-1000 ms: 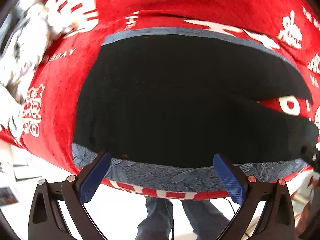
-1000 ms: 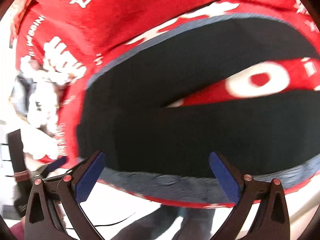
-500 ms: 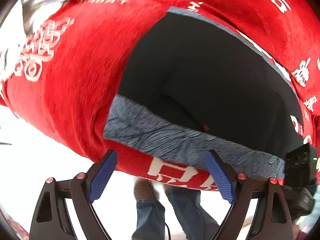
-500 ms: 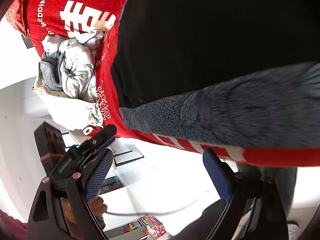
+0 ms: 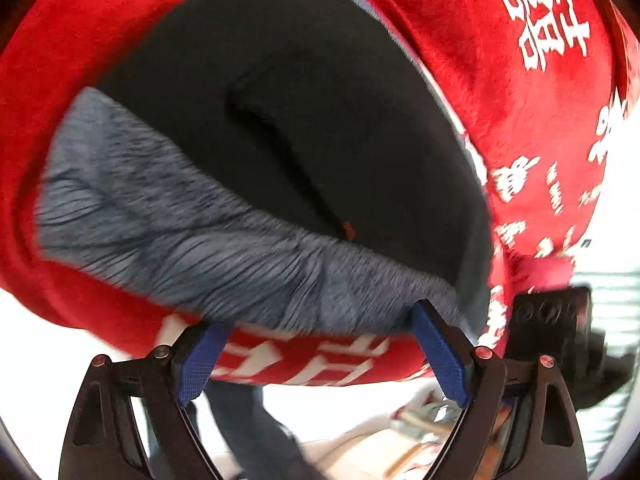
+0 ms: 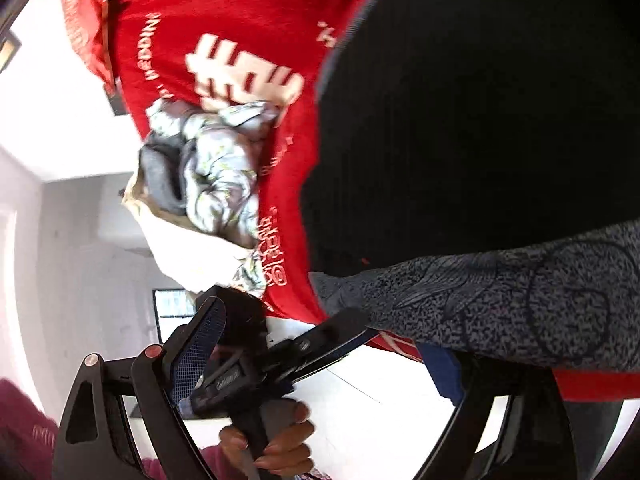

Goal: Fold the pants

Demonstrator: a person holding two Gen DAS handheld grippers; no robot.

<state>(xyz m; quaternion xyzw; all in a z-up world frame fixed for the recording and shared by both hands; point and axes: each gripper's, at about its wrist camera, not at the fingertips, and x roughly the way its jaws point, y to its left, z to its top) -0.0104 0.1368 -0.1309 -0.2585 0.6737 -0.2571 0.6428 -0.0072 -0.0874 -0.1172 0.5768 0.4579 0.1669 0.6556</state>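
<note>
Black pants [image 5: 320, 128] with a grey-blue patterned waistband [image 5: 192, 248] lie on a red cloth-covered table [image 5: 520, 120]. My left gripper [image 5: 320, 354] is open at the table's near edge, its blue pads [image 5: 440, 354] just below the waistband, holding nothing. In the right wrist view the pants [image 6: 480, 120] and waistband [image 6: 500, 304] fill the right side. My right gripper [image 6: 324, 354] is open beside the waistband's end. The left gripper's body [image 6: 280, 360] crosses between its fingers.
A crumpled grey-white pile of clothes [image 6: 216, 172] lies on the red cloth [image 6: 240, 20] to the left of the pants. The table edge runs just in front of both grippers, with white floor below. The right gripper's camera body [image 5: 552, 332] shows at the left view's right.
Both grippers have swung round toward the waistband end of the pants and come closer to each other. Both stay open. The pants have not visibly moved.
</note>
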